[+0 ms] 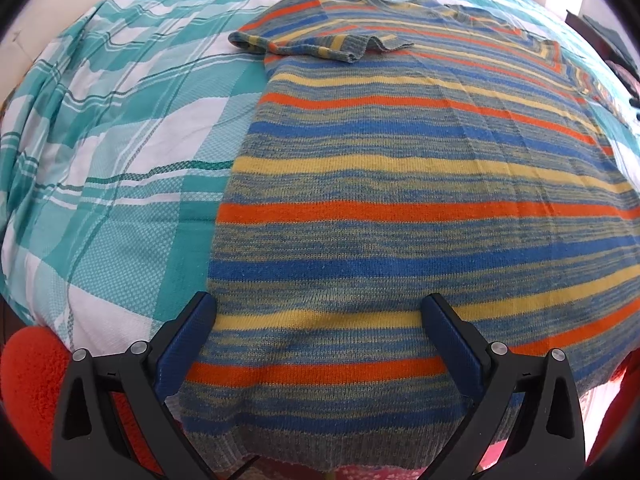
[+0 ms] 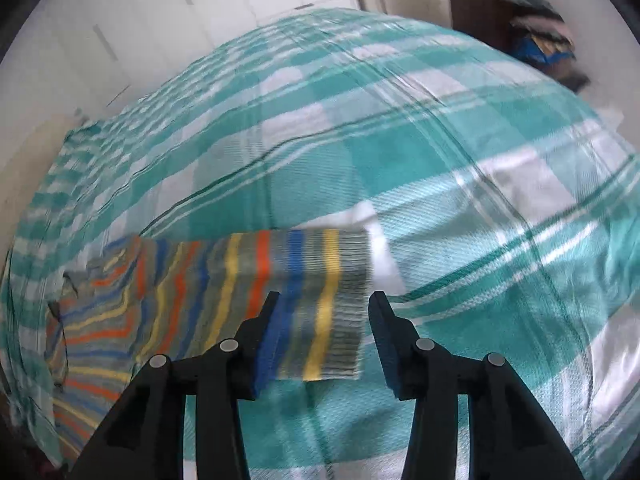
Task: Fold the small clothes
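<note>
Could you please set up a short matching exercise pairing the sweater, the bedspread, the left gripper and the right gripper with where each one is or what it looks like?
Things:
1. sweater
2. bedspread
3. left gripper
4. right gripper

Descriptions:
A. teal and white plaid
B. open, over the sleeve cuff
C. orange, blue and yellow stripes
D. open, over the hem

Pairs: 1-C, 2-A, 3-D, 4-B
</note>
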